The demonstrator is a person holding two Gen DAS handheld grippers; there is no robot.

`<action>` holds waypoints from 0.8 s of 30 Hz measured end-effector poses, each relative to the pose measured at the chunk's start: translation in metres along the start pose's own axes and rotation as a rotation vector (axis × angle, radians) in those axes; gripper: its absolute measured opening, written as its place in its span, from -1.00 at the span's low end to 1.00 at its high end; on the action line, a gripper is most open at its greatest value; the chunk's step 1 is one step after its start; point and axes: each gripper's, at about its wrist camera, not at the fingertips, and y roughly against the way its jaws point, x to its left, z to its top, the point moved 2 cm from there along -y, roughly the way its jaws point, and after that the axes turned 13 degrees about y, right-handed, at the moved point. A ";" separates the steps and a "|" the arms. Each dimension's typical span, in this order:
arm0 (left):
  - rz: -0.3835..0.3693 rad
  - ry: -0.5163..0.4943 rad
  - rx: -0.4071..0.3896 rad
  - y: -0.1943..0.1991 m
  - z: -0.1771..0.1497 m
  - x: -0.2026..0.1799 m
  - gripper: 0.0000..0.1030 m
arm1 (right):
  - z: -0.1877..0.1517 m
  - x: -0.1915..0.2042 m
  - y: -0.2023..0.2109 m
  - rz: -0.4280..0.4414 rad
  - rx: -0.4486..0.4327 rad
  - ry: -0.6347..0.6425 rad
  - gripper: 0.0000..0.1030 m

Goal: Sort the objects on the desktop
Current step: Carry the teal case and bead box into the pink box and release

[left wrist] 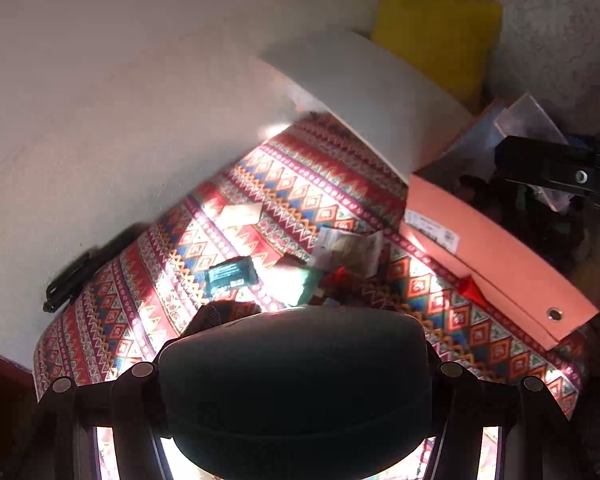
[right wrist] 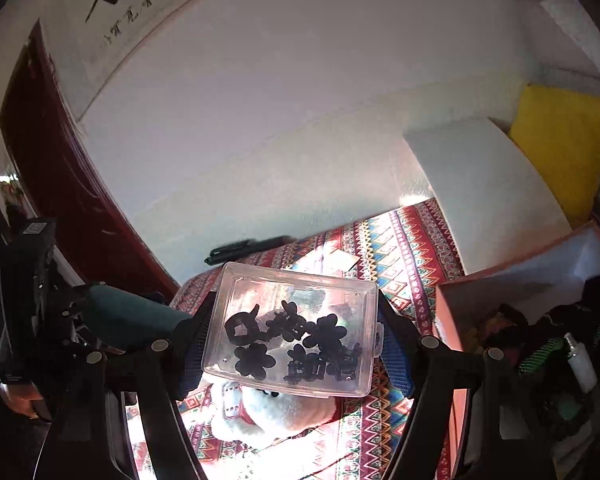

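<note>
In the left wrist view, my left gripper is shut on a dark teal oval glasses case, held above the patterned tablecloth. My right gripper is shut on a clear plastic box holding several black hair clips. That box hangs over the table, left of the orange cardboard box. The case also shows at the left of the right wrist view. On the cloth lie a teal packet, a pale packet and a small card.
The orange box holds dark clutter and a white bottle. A white foam block and a yellow cushion stand behind it. A black pen lies at the table's far edge. A white fluffy item lies under the clear box.
</note>
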 end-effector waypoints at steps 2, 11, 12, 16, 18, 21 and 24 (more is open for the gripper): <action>-0.019 -0.031 -0.017 0.014 0.004 -0.028 0.32 | 0.000 -0.014 0.024 -0.019 -0.035 -0.024 0.45; -0.163 -0.199 -0.054 0.020 0.043 -0.183 0.32 | -0.010 -0.110 0.100 -0.155 -0.106 -0.163 0.45; -0.178 -0.211 -0.047 0.013 0.047 -0.199 0.32 | -0.012 -0.125 0.106 -0.177 -0.106 -0.180 0.45; -0.235 -0.218 -0.006 -0.019 0.064 -0.255 0.33 | -0.032 -0.188 0.125 -0.225 -0.105 -0.312 0.47; -0.237 -0.197 0.016 -0.035 0.071 -0.275 0.34 | -0.043 -0.219 0.128 -0.215 -0.105 -0.400 0.54; -0.202 -0.187 -0.023 -0.044 0.081 -0.290 0.48 | -0.055 -0.251 0.136 -0.212 -0.117 -0.480 0.84; -0.177 -0.165 -0.080 -0.040 0.089 -0.286 0.80 | -0.056 -0.266 0.140 -0.200 -0.131 -0.501 0.84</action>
